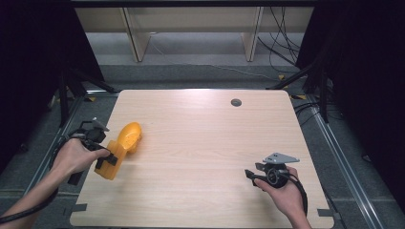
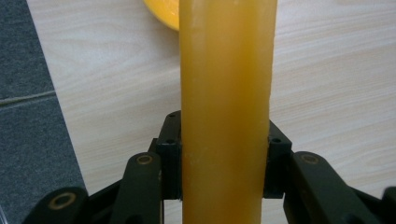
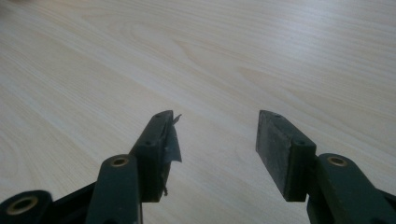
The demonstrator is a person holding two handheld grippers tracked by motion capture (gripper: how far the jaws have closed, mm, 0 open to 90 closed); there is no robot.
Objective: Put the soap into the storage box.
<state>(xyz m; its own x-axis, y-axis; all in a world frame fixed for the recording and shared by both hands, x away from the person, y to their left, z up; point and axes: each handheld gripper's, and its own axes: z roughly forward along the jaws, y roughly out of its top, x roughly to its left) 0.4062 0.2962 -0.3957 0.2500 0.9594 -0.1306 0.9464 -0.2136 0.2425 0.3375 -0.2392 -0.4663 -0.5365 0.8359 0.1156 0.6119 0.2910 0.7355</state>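
High view: orange plastic tool (image 1: 122, 148) at 9 o'clock edge of wooden surface (image 1: 200, 143), rounded head toward 12, straight handle toward 6. Left tongs (image 1: 109, 160) closed on handle from 9 o'clock side. Left gripper view: pads (image 2: 169, 158) pressed against both flanks of handle (image 2: 226, 116), head partly visible at 12 o'clock. Right tongs (image 1: 249, 174) at 4 o'clock on surface, well apart from tool. Right gripper view: jaws spread apart, nothing held, bare wood (image 3: 196, 60) beneath.

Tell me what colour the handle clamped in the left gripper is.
Translucent orange-yellow; the handle shows best in the left gripper view.
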